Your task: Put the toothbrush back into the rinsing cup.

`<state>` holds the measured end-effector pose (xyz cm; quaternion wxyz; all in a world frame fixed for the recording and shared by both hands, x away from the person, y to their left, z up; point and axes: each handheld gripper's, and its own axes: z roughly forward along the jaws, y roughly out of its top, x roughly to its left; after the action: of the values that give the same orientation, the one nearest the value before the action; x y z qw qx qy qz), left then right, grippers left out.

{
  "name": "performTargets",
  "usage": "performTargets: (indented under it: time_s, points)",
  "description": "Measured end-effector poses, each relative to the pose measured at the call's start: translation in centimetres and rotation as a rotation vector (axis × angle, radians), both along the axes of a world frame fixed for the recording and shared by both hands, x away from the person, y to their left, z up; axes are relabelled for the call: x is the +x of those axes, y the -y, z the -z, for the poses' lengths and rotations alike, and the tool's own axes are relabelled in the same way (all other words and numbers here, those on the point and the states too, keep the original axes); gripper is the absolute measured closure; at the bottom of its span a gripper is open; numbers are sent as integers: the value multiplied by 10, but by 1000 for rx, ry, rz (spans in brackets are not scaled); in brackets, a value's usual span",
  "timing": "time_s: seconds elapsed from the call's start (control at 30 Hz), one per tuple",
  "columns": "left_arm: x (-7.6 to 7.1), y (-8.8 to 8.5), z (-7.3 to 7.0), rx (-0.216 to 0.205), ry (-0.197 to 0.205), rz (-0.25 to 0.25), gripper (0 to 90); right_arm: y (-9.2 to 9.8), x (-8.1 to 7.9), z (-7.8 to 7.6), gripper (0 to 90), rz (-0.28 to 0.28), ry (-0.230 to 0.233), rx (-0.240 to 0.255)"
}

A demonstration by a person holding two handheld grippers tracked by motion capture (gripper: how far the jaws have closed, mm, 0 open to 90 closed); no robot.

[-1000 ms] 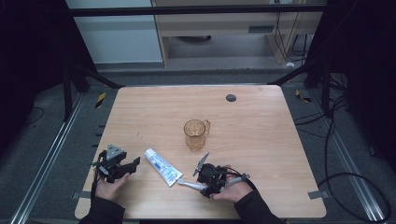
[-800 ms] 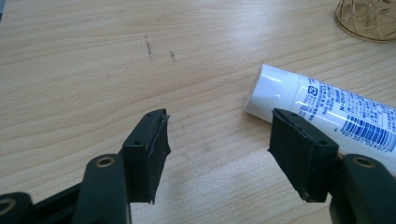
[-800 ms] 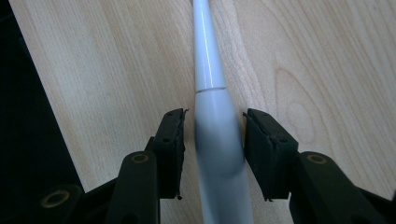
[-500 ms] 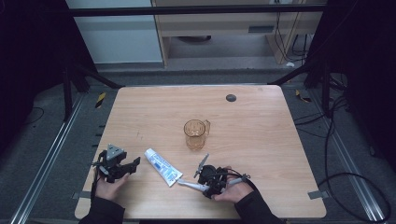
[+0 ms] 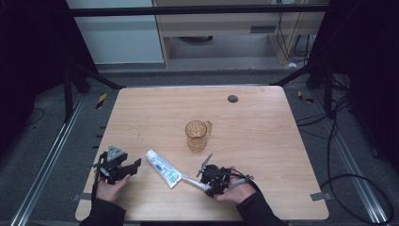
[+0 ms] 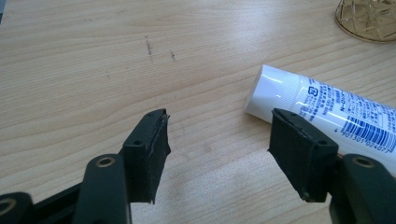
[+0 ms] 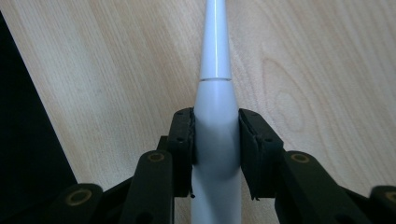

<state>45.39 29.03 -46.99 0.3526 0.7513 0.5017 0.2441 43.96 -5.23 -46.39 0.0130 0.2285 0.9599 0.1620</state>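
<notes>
Left tongs [image 6: 217,156]: jaws spread wide and holding nothing, low over the wooden surface [image 5: 263,122]; in the high view they sit at the near left [image 5: 123,168], in the person's left hand [image 5: 110,186].
Right tongs [image 7: 215,140]: jaws closed on the white toothbrush [image 7: 215,93], pads pressed to both sides of its handle; in the high view they sit at the near middle [image 5: 207,181].
Toothbrush: its neck narrows away from the jaws, above the wood grain.
Toothpaste tube [image 5: 163,168]: lies flat between the two tongs; its white cap end [image 6: 273,93] is just beyond the left tongs' right-hand jaw.
Amber glass cup [image 5: 197,135]: upright, mid-surface, beyond the tube.
Dark round spot [image 5: 232,98]: far side of the surface.
</notes>
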Motion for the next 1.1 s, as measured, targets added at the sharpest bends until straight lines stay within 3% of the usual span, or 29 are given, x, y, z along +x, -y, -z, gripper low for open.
performTargets:
  time_s: [0.8, 1.0, 1.03, 1.1]
  points:
    - [0, 0, 0, 0, -1, -1, 370, 25, 5, -35, 676, 130, 103, 185]
    - [0, -1, 0, 1, 1, -3, 370, 32, 7, -42, 675, 161, 155, 241]
    - [0, -1, 0, 1, 2, -4, 370, 36, 8, -46, 675, 187, 183, 288]
    - [0, -1, 0, 1, 1, -5, 369, 39, 9, -50, 675, 214, 203, 325]
